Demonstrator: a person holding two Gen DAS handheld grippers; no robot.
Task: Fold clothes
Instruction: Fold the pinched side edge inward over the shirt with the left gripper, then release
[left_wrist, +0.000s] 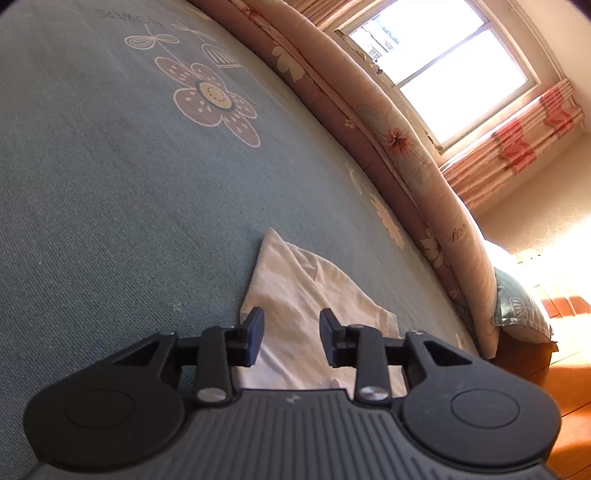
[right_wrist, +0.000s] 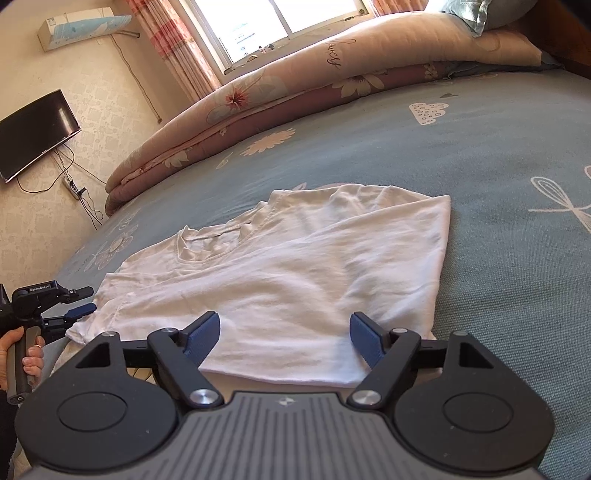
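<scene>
Shirt (right_wrist: 280, 273) is found on the bed (right_wrist: 498, 155), white, partly doubled over, collar toward the quilt (right_wrist: 295, 74). Right claw (right_wrist: 286, 334) is held wide open over the near hem, gripping nothing. Left claw (left_wrist: 291, 332) is likewise parted and empty at the sleeve edge. Folding stage cannot be settled; any further fold would require both edges gripped evenly.

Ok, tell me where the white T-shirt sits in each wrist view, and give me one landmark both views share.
Left wrist view: the white T-shirt lies low in the centre, one end running under the open left gripper.
Right wrist view: the shirt fills the middle, spread flat on the blue bedsheet, its near hem by the open right gripper.
Shared landmark: the rolled floral quilt under the window.
</scene>
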